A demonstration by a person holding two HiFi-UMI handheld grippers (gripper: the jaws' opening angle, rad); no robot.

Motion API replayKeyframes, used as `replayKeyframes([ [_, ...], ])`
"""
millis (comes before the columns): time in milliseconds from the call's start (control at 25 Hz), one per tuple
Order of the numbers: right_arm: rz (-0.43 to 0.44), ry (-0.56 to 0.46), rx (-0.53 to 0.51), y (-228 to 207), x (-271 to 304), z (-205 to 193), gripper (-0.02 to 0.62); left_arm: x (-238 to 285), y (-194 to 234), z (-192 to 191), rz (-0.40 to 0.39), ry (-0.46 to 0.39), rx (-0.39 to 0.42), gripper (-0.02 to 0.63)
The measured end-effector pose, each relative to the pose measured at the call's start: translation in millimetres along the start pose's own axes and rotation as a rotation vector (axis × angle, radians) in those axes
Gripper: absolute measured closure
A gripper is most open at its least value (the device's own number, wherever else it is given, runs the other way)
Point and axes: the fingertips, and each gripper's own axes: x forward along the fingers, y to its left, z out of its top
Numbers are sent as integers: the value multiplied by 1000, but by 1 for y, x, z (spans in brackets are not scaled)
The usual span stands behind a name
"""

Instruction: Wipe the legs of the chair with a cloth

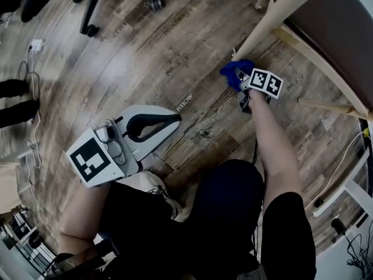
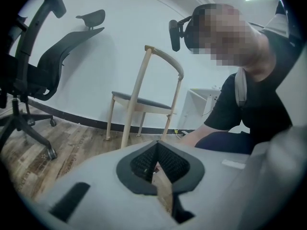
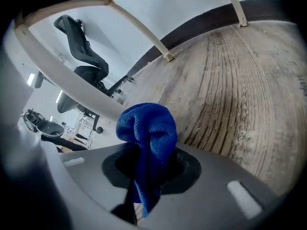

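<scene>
Right gripper (image 1: 240, 79): clamped on cloth (image 1: 232, 72), which is bunched out front, apparently to rub the leg (image 1: 262, 31).
Left gripper (image 1: 157, 124): jaws together, empty, held aside, likely idle.

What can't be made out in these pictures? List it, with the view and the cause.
1. Head view: whether the cloth touches the chair leg; the bunched cloth hides the contact.
2. Head view: most of the chair, cut off at the top right edge.
3. Right gripper view: jaw tips of the right gripper, wrapped in cloth.
</scene>
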Motion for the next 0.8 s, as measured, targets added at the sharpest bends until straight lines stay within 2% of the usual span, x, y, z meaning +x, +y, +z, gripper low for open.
replayKeyframes([
  [240,15,-6,1,5,-3,2,508,3,-3,4,-17,-11,11,607],
  [400,65,-35,-11,25,-25,10,508,12,-12,4,-49,-8,30,607],
  [640,191,-151,-86,83,-81,36,508,23,-23,16,-94,-43,70,607],
  [800,267,-250,-212,140,-137,55,508,34,-32,21,-142,-60,97,607],
])
